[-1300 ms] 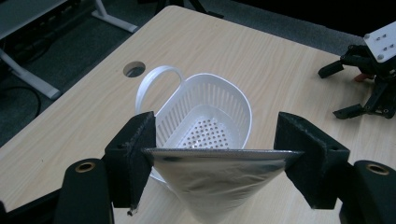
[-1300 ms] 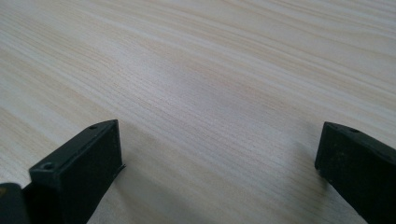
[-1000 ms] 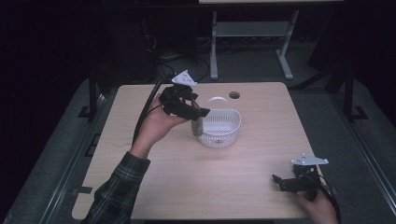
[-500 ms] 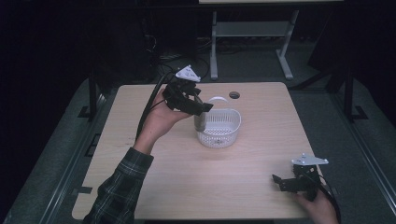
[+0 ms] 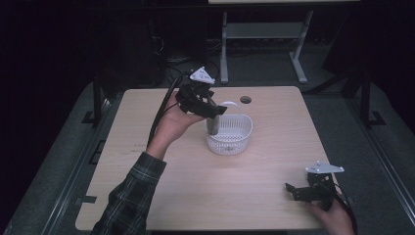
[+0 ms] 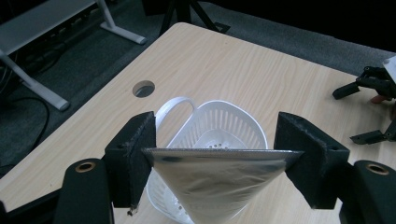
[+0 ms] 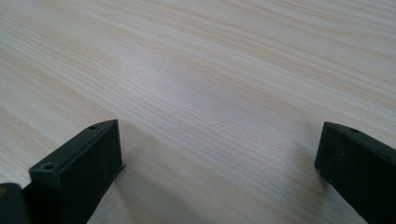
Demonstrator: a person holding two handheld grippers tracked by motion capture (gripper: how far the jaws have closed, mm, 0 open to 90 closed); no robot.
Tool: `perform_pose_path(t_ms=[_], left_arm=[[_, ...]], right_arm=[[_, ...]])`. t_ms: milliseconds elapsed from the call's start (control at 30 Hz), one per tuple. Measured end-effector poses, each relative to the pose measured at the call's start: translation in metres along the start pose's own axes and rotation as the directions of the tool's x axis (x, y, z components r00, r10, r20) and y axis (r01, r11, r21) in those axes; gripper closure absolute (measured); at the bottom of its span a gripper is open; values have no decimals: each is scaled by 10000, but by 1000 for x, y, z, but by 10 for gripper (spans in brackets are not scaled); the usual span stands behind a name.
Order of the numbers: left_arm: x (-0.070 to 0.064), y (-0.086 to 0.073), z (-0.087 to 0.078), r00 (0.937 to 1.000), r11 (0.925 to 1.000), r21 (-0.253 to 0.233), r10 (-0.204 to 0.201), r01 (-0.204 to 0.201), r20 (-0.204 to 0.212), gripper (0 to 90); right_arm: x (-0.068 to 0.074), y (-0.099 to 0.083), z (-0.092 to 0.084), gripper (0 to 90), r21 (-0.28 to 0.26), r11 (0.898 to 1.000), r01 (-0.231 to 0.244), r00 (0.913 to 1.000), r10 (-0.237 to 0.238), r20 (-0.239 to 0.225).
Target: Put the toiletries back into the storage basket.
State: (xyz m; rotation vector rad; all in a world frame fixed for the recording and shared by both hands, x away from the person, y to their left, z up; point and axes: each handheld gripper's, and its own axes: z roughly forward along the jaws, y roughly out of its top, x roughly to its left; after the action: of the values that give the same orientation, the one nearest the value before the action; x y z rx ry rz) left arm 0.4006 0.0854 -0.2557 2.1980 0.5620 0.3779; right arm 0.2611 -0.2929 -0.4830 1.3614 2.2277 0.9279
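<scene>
1. The left gripper (image 5: 211,108) is held up over the near-left rim of the basket (image 5: 234,138), in the person's left hand (image 5: 172,123), whose plaid sleeve (image 5: 129,196) comes in from the bottom edge
2. In the left gripper view its jaws are clamped on the two ends of a silver pouch's (image 6: 219,179) flat sealed top; the pouch hangs down between them, narrowing toward the bottom
3. The pouch (image 5: 213,125) hangs at the basket's left rim; its lower end seems to reach inside the basket, though the angle is too poor to be sure
4. The basket (image 6: 224,135) is white, perforated, with a loop handle (image 6: 173,108) on its far side, and stands near the middle of the table (image 5: 147,161)
5. A round hole (image 5: 245,100) lies in the table top beyond the basket, near the far edge
6. The right gripper (image 5: 302,191) sits low at the table's near right corner, well apart from the basket, held by the right hand (image 5: 335,220)
7. In the right gripper view its jaws stand wide apart with nothing between them, just bare wood grain (image 7: 224,93) close beneath
8. The right gripper (image 6: 369,112) also appears at the right edge of the left gripper view, its jaws spread
</scene>
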Motion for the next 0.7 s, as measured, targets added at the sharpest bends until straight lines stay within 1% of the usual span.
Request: perform_pose_path(t_ms=[133, 200, 233, 700], left_arm=[[0, -2, 6, 10000, 9999, -15, -99, 99, 3, 298], [1, -2, 7, 10000, 10000, 15, -85, 85, 10, 298], [1, -3, 9, 9998, 9998, -2, -189, 189, 40, 298], [2, -7, 23, 9998, 9998, 48, -195, 195, 62, 298]], right_arm=[[0, 0, 0, 0, -2, 10000, 0, 10000, 0, -1], [0, 0, 0, 0, -4, 10000, 1, 10000, -1, -1], [0, 0, 0, 0, -2, 10000, -2, 10000, 2, -3], [0, 0, 0, 0, -4, 10000, 1, 10000, -1, -3]])
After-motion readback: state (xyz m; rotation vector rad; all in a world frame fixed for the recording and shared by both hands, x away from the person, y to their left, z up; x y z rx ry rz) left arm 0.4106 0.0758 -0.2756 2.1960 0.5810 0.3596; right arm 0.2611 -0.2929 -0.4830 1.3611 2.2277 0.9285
